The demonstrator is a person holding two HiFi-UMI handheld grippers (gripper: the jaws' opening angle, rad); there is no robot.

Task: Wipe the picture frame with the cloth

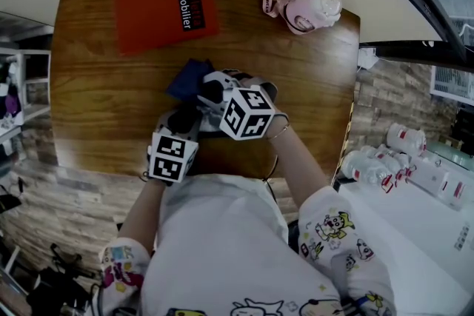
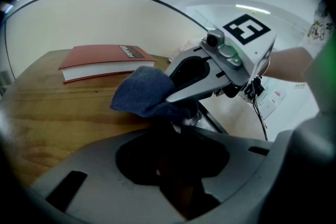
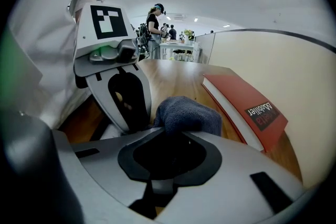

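We are holding the cloth (image 2: 143, 93), pinched in the right gripper (image 2: 184, 103), against the mostly hidden frame (image 2: 190, 119), which is lying directly beneath it, gripped by the half-closed left gripper (image 1: 194, 109).

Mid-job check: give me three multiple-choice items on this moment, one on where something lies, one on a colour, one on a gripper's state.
1. Where on the table does the red book lie, seen from the head view?
A) far left part
B) near edge, against the person
C) right edge

2. What colour is the cloth?
A) white
B) dark blue
C) yellow

3. What is the right gripper doing?
A) open and empty
B) shut on the cloth
C) shut on the book

Answers:
1 A: the head view shows the book at the far left, beyond both grippers.
2 B: all three views show it dark blue.
3 B: the right gripper view shows the cloth bunched in its jaws, and the left gripper view shows it hanging from them.
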